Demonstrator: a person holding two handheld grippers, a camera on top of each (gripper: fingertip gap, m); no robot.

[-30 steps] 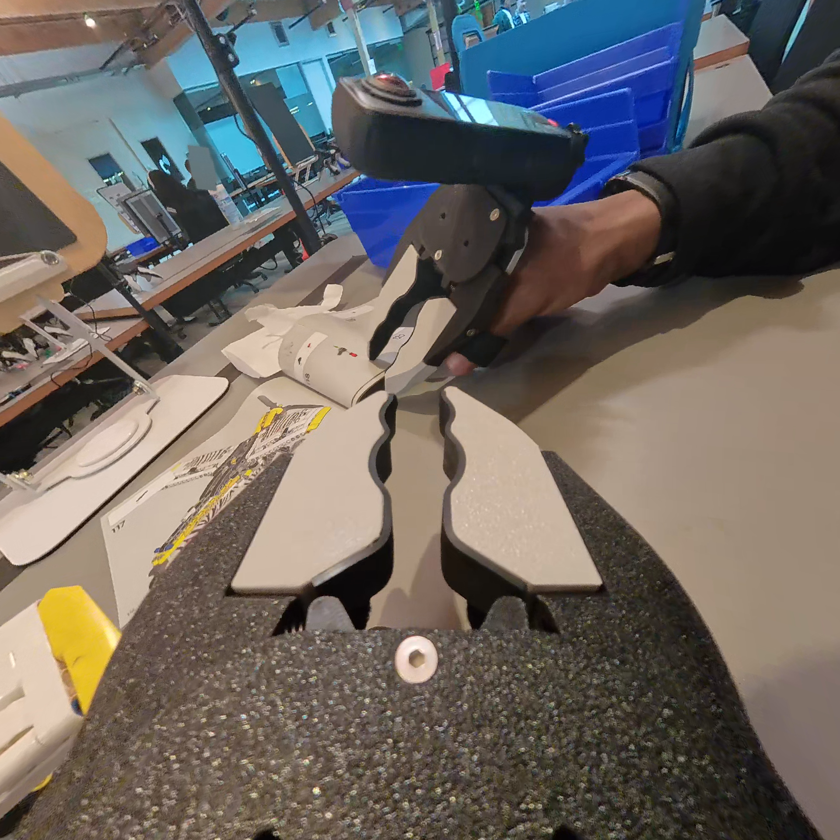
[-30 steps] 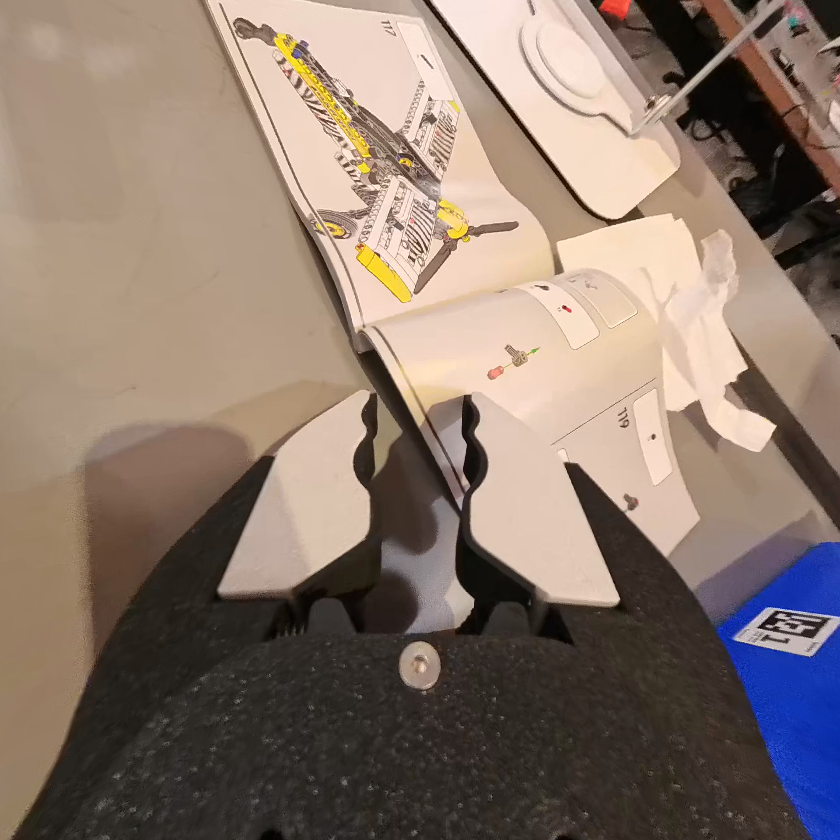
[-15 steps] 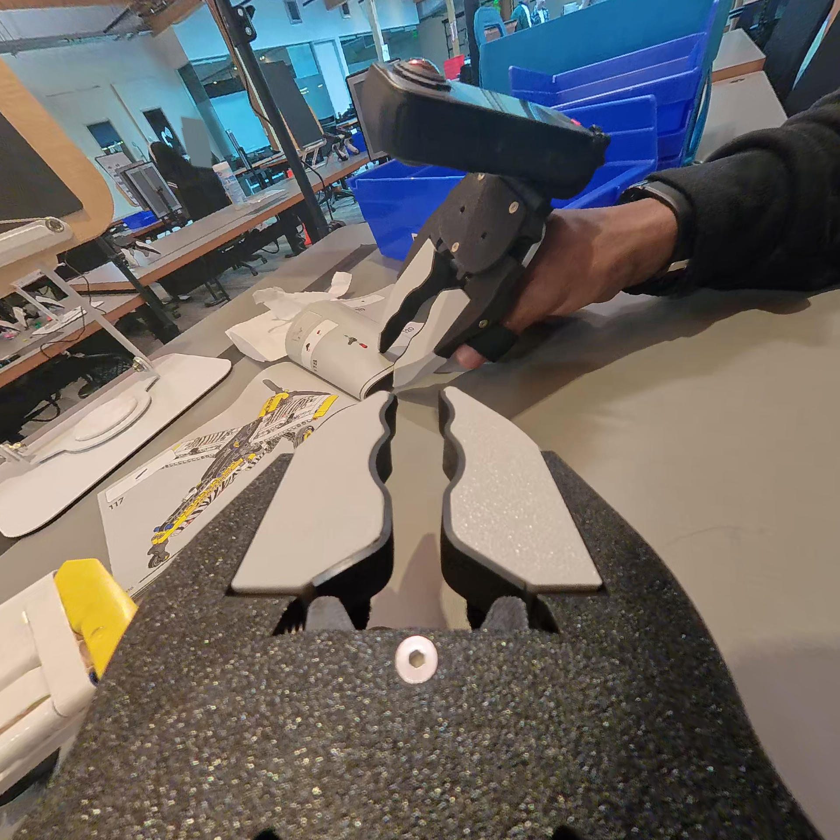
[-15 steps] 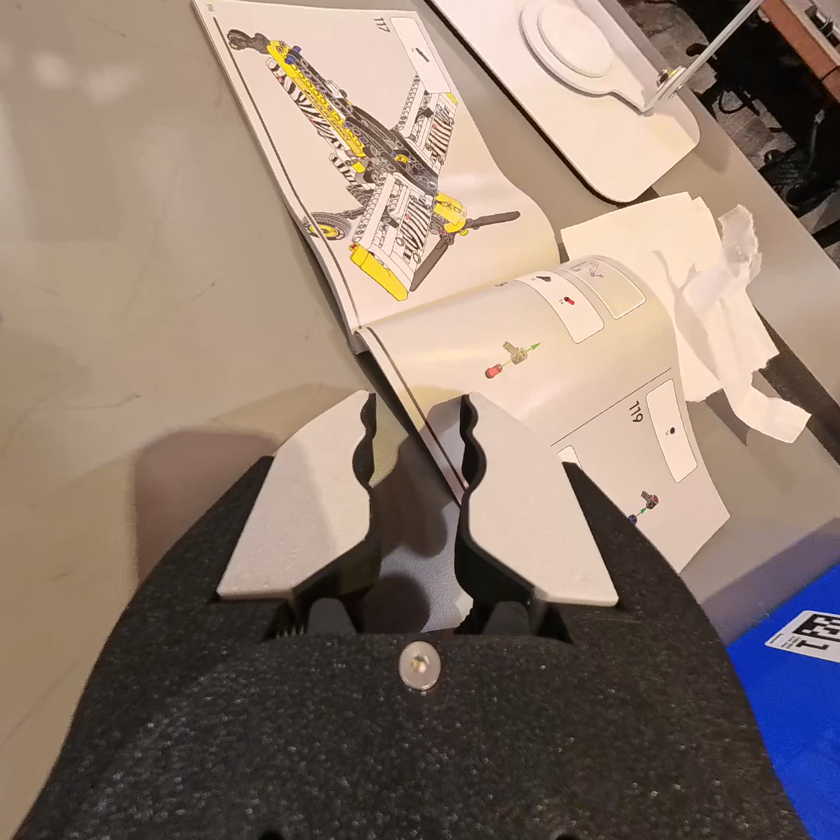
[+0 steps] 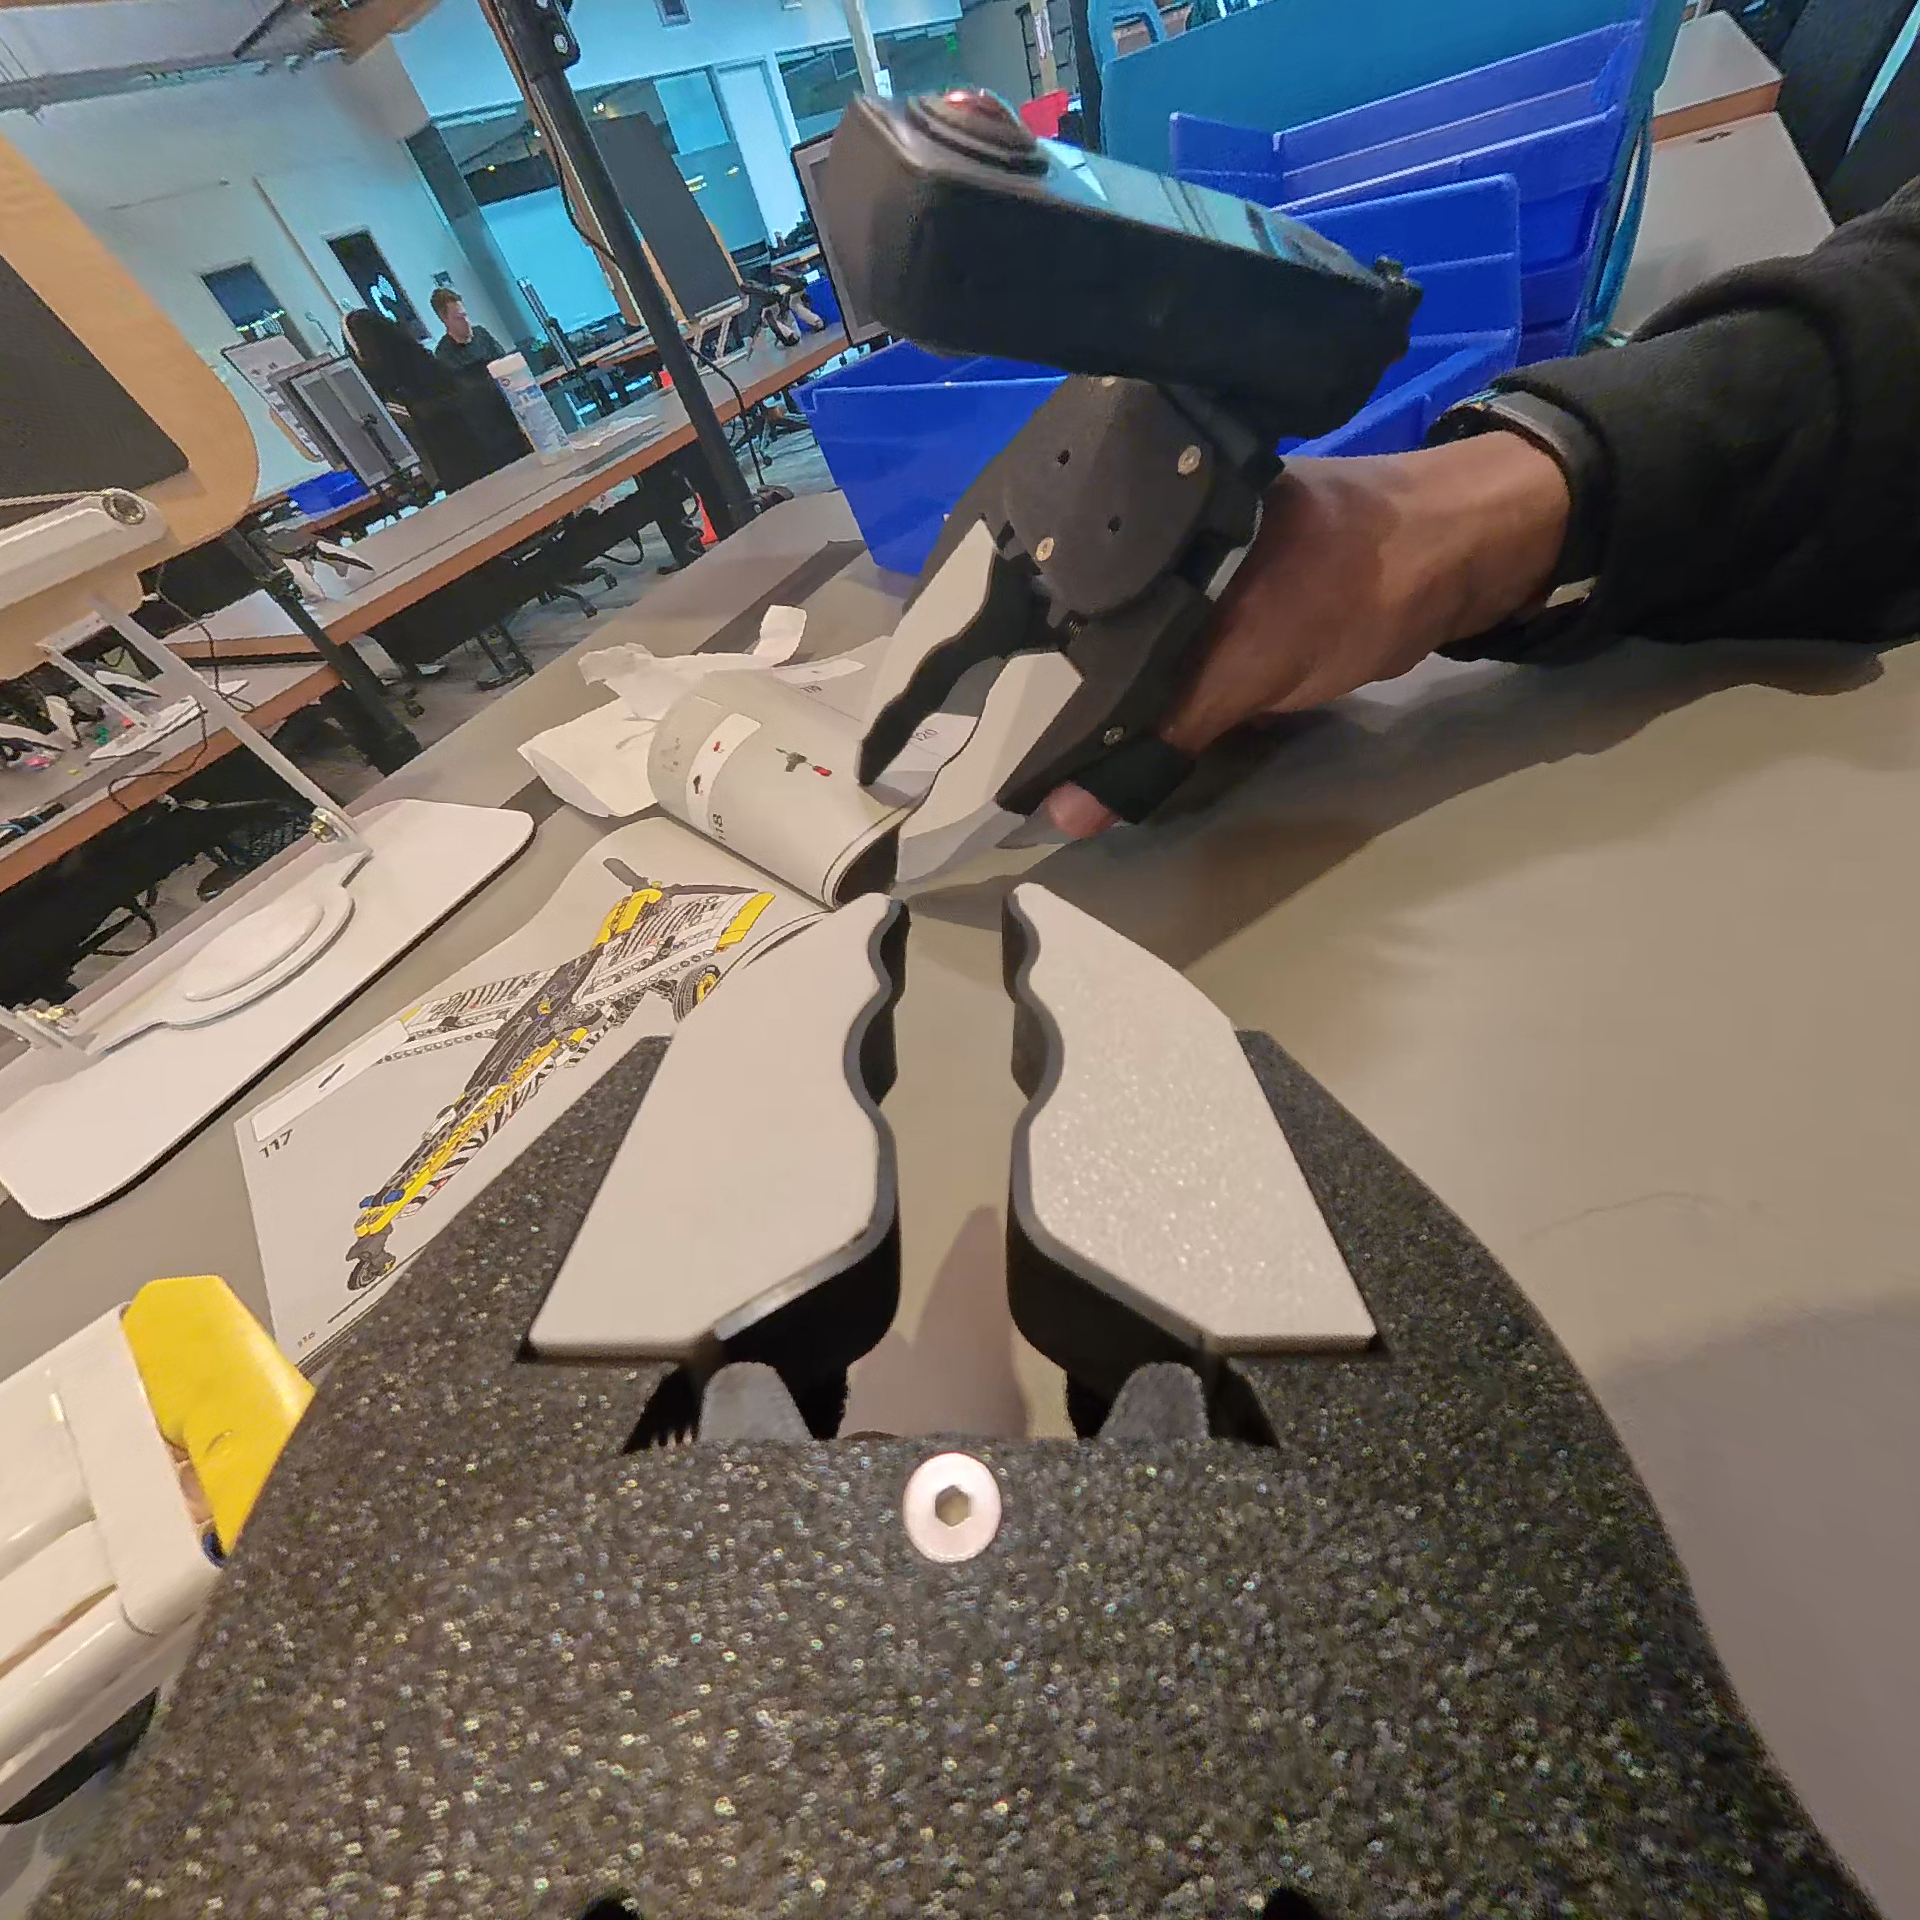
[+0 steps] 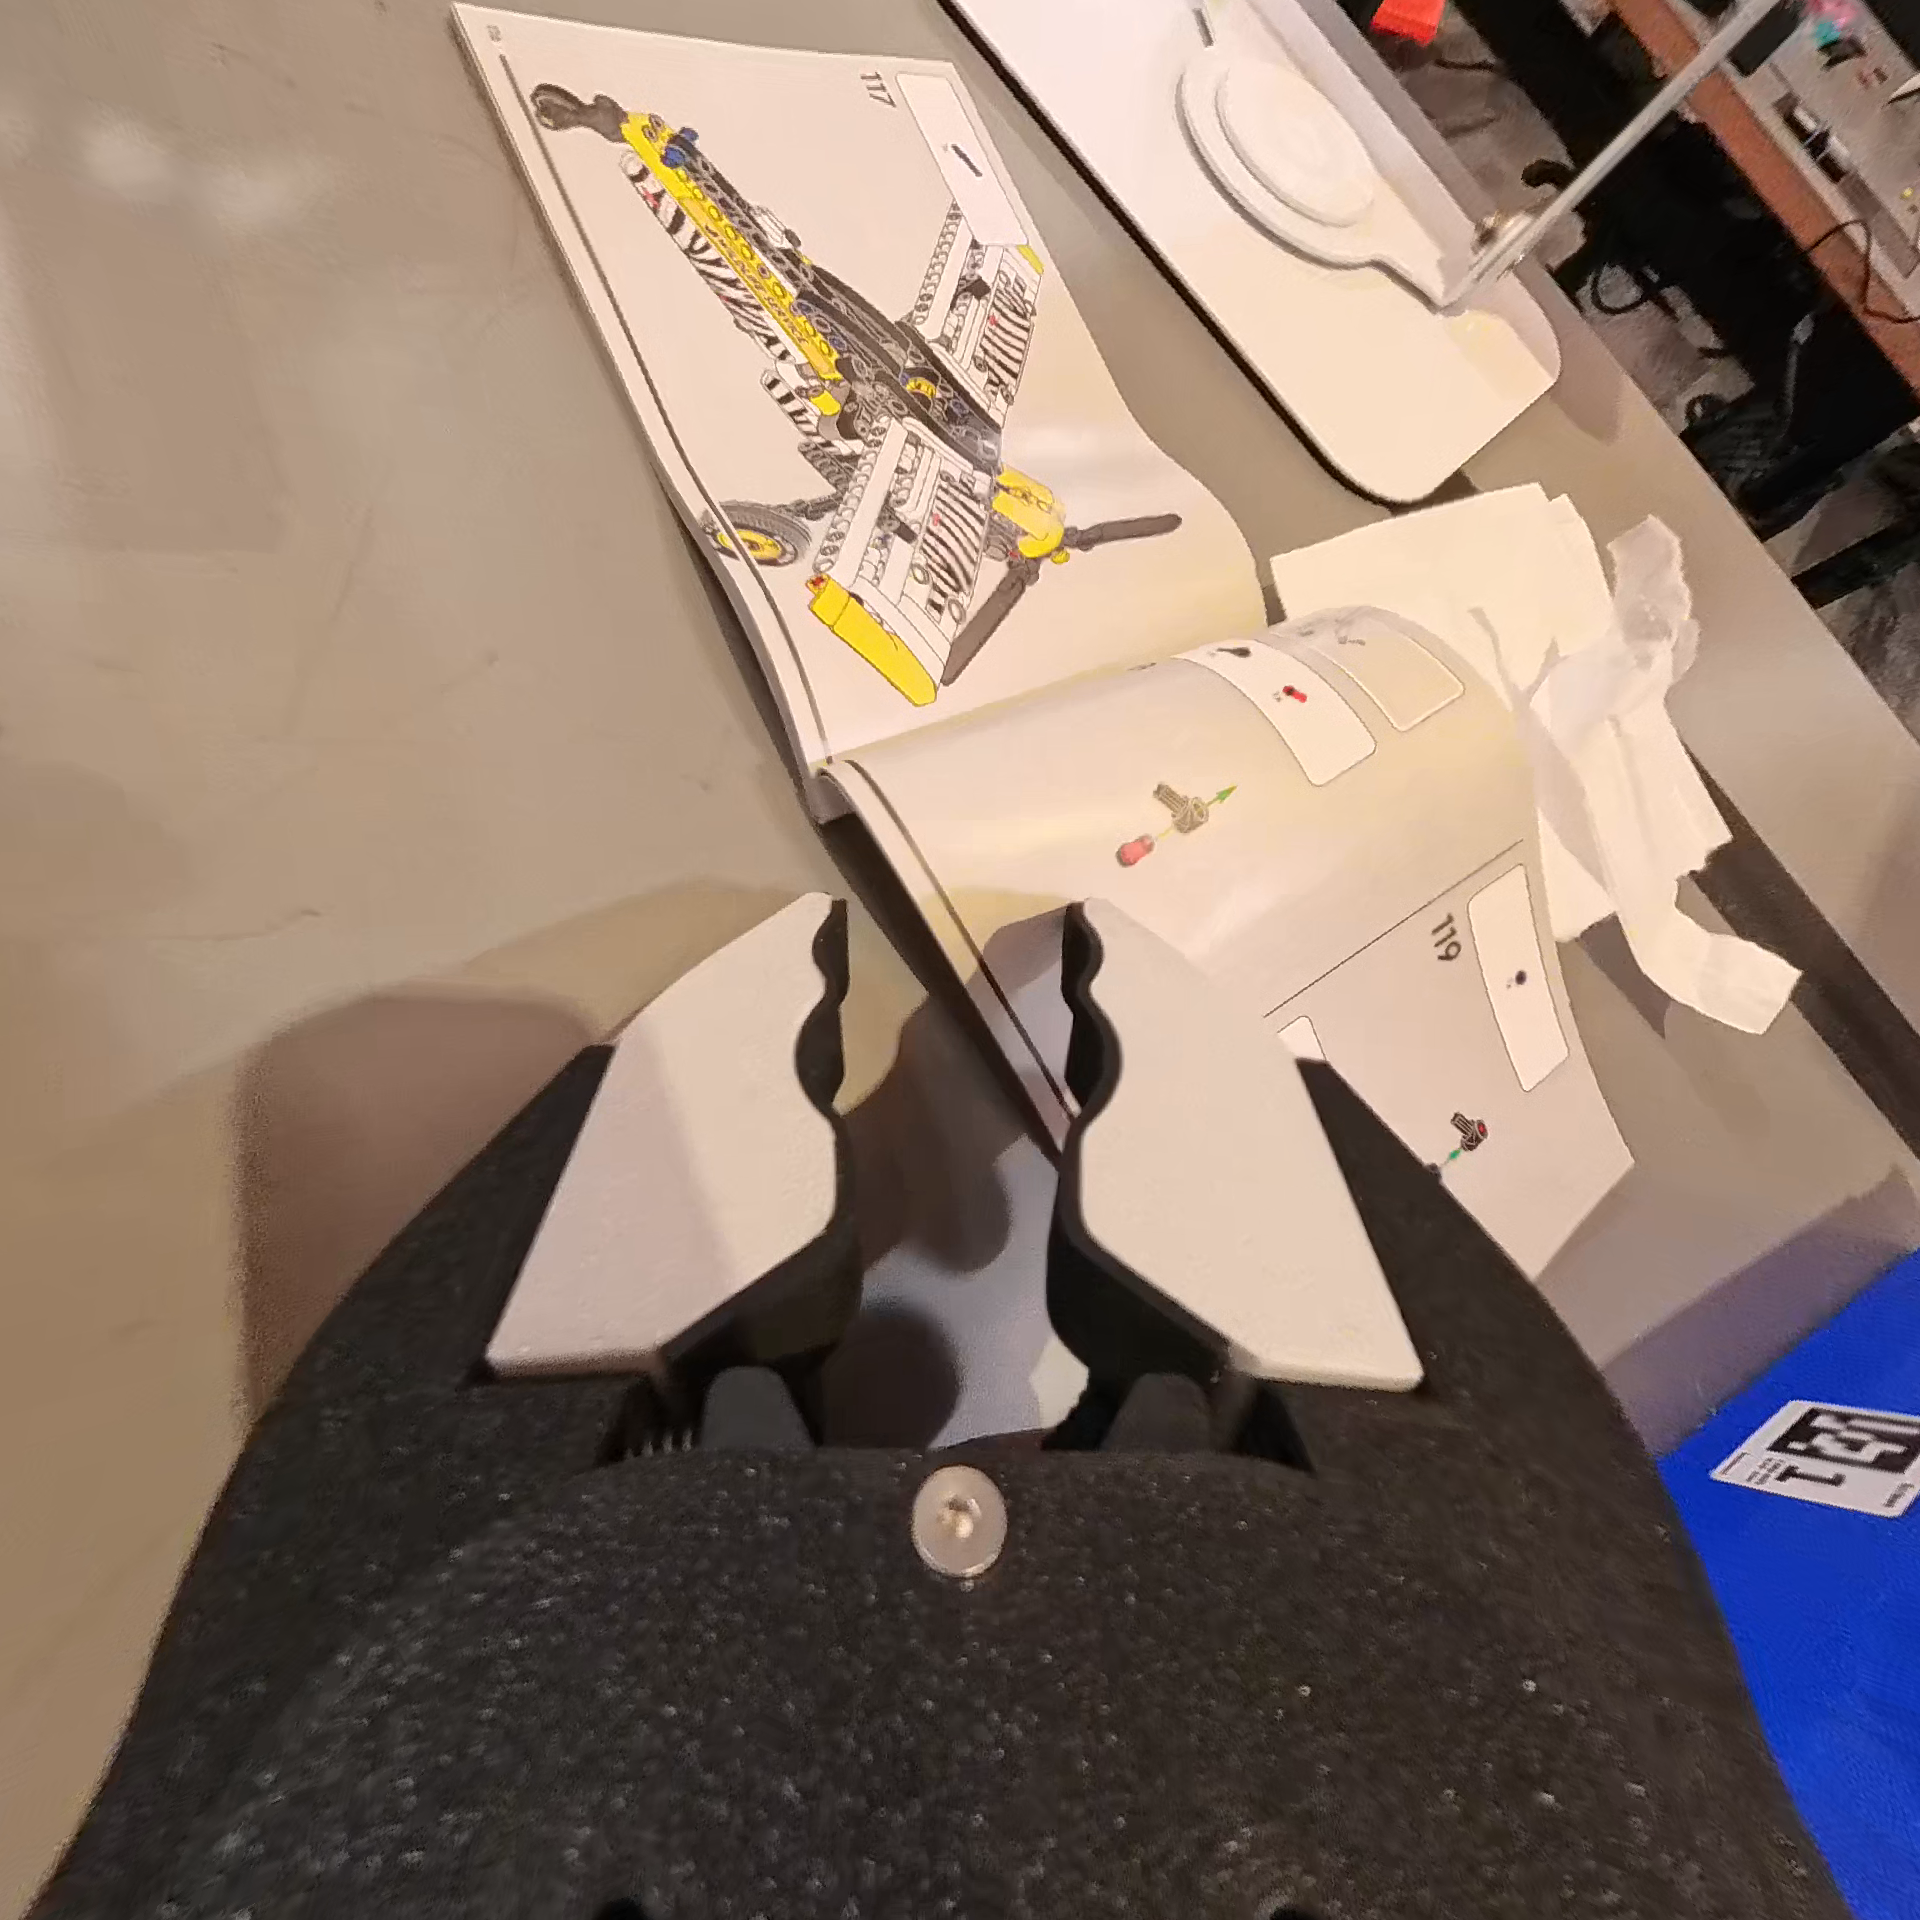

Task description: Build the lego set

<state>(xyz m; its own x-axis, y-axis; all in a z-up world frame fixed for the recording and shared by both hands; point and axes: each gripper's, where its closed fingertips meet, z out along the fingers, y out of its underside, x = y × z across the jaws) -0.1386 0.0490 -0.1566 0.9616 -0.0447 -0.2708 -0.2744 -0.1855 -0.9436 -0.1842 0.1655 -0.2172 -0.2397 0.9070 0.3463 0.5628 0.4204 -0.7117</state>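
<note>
An open instruction booklet (image 5: 499,1049) lies on the grey table (image 5: 1507,1039), with a picture of a yellow model plane on its flat page (image 6: 831,364). One page (image 6: 1195,831) is lifted and curled over. My right gripper (image 6: 956,925) is open with the curled page's edge between its fingers; the pads stand apart and do not clamp it. In the left wrist view the right gripper (image 5: 914,800) has one finger above the page (image 5: 748,790) and one below. My left gripper (image 5: 951,914) is open a little and empty, just short of the booklet's near edge.
A white stand base (image 5: 260,935) sits left of the booklet, also in the right wrist view (image 6: 1299,208). Crumpled white tissue (image 6: 1621,727) lies beyond the curled page. Blue bins (image 5: 914,447) stand behind. A yellow and white object (image 5: 156,1403) is at my lower left.
My right gripper's jaws have opened a little around the page edge. The curled page stays lifted. My left gripper has hardly moved and keeps the same narrow gap.
</note>
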